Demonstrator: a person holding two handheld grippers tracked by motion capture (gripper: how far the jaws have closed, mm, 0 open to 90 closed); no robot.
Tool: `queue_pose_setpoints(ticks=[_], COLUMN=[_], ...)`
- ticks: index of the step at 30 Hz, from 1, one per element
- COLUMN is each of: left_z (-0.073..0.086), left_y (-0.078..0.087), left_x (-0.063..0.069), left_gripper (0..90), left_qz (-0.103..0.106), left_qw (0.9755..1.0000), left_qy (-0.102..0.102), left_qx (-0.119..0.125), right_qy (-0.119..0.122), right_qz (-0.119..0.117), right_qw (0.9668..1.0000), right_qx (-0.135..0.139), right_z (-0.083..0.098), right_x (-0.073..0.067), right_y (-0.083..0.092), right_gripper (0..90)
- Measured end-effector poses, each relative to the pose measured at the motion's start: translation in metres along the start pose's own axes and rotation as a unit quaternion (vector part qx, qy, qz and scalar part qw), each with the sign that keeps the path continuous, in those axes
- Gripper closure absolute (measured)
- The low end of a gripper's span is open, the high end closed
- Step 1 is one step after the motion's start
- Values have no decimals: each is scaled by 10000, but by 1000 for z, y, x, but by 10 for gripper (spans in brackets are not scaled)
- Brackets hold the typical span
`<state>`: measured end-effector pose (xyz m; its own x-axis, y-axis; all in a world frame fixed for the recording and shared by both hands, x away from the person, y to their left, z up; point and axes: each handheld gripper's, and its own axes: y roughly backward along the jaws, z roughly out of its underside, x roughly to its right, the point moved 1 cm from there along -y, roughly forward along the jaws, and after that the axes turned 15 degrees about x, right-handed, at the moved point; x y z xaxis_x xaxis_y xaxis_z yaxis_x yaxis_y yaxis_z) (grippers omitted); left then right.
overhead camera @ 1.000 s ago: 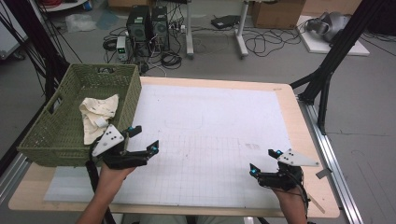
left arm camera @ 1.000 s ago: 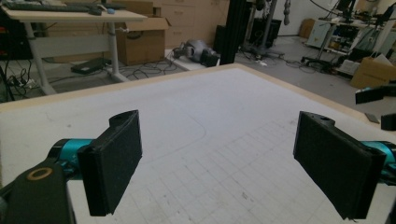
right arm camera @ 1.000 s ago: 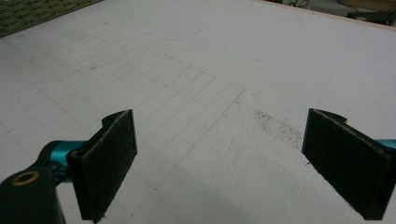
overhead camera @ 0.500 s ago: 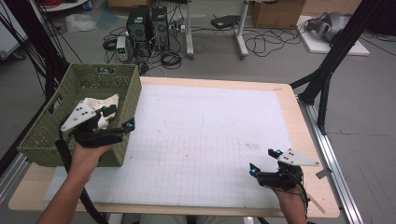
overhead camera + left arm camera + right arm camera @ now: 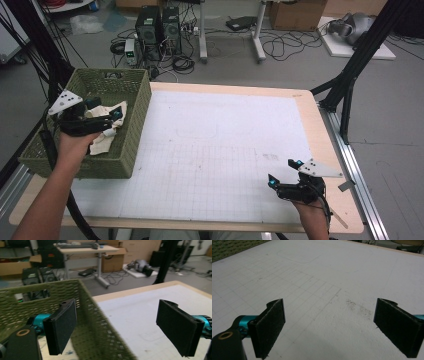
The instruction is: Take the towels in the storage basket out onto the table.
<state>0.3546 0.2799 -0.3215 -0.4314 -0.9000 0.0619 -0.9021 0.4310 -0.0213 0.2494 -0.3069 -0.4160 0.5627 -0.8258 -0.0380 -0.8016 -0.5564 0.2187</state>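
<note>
A green woven basket [image 5: 135, 125] stands at the table's left edge with a crumpled cream cloth [image 5: 106, 140] lying inside. My left gripper [image 5: 113, 123] hovers over the basket's middle, just above the cloth, open and empty. In the left gripper view its jaws [image 5: 120, 327] stand wide apart, straddling the basket's right wall [image 5: 100, 322]. My right gripper [image 5: 283, 172] rests low near the front right of the white grid mat [image 5: 220, 145], open with nothing between its jaws [image 5: 329, 327].
The wooden table edge [image 5: 325, 150] frames the mat. A black frame post [image 5: 350, 85] rises at the right. Computer towers [image 5: 157, 25] and cables lie on the floor behind the table.
My left gripper has risen from the mat's front left and moved left and back to hang over the basket. The right gripper has stayed in place.
</note>
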Motion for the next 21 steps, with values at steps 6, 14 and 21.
queue_pose_setpoints(ticks=[6, 14, 21], left_z=[11, 33, 52], left_y=[-13, -28, -35], left_x=[-24, -55, -74], left_gripper=[167, 167, 170], left_qz=[-342, -895, -1194], left_qw=[9991, 9929, 9844], left_qy=[140, 334, 327], left_qx=[-208, -709, -1254], right_qy=[-10, -21, -34], right_qz=[41, 61, 76], right_qw=[10000, 10000, 9999], right_qx=[-3, -65, -86], right_z=[1, 3, 4], right_x=[1, 1, 1], right_y=[1, -1, -2], right_gripper=[94, 94, 94])
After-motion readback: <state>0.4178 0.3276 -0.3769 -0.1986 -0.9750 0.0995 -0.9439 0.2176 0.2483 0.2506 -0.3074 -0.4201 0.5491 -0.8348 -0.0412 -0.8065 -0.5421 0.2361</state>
